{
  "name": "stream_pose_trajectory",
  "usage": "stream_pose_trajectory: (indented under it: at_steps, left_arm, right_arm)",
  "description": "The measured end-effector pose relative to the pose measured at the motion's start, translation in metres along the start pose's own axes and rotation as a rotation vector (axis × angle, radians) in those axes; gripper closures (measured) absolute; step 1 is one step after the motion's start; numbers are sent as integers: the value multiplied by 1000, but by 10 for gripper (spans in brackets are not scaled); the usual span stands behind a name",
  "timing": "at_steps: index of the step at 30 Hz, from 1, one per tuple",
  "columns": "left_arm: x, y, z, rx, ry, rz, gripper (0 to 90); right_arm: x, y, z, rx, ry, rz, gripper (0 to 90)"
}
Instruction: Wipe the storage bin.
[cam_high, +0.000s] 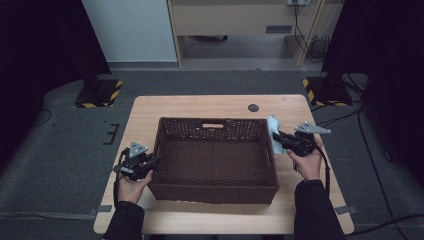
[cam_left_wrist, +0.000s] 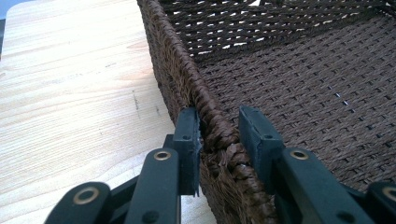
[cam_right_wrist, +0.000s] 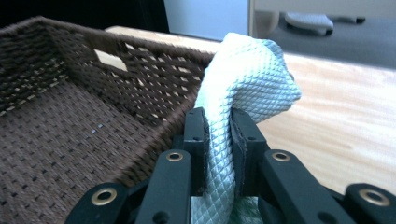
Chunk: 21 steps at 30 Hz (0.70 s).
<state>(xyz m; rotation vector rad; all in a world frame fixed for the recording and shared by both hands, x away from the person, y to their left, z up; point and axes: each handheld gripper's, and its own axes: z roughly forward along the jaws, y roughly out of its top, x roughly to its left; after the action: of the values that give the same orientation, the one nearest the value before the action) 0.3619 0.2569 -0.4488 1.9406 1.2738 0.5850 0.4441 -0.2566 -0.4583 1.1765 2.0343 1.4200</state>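
The left gripper (cam_high: 150, 163) straddles the left wall of the dark brown wicker basket (cam_high: 215, 192), close to the basket's near left corner. In the left gripper view one jaw stands outside the braided rim and touches it, while the other jaw stands inside with a small gap to the weave; so the jaws are around the rim, but I cannot tell if they really press on it. I think this hand is there to keep the basket from sliding on the wooden table (cam_high: 195, 104) while the other hand works.

The right gripper (cam_high: 278, 137) is clenched on a pale blue-green cloth (cam_right_wrist: 252, 84). It holds the cloth at the right rim of the basket, toward the far right corner, and above the table edge on that side. In the right gripper view the cloth runs as a narrow band between the two pads, and the free end rises above them and folds over in a soft loop. Held so high and so near to the rim, the cloth seems ready to be carried over the wall and put down inside.

The cloth has a fine diamond pattern pressed in its surface, like a microfibre wipe, and it looks thin and limp. The basket floor under it is bare weave.
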Motion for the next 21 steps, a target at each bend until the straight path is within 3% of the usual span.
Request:
stream_pose_trajectory:
  at_steps: [3,5,14,18,21]
  left_arm:
    - [0,0,0,0,1,-1,687]
    - [0,0,0,0,1,-1,687]
    - [0,0,0,0,2,-7,688]
    - [0,0,0,-2,0,-18,688]
    - [0,0,0,-2,5,-19,689]
  right_arm:
    - [1,-1,1,24,4,-30,788]
    - [1,-6,5,71,2,-35,788]
    - [-1,-45,35,346,-28,-22,786]
    - [-1,-41,31,326,-25,-23,786]
    - [1,-20,11,189,-6,-11,786]
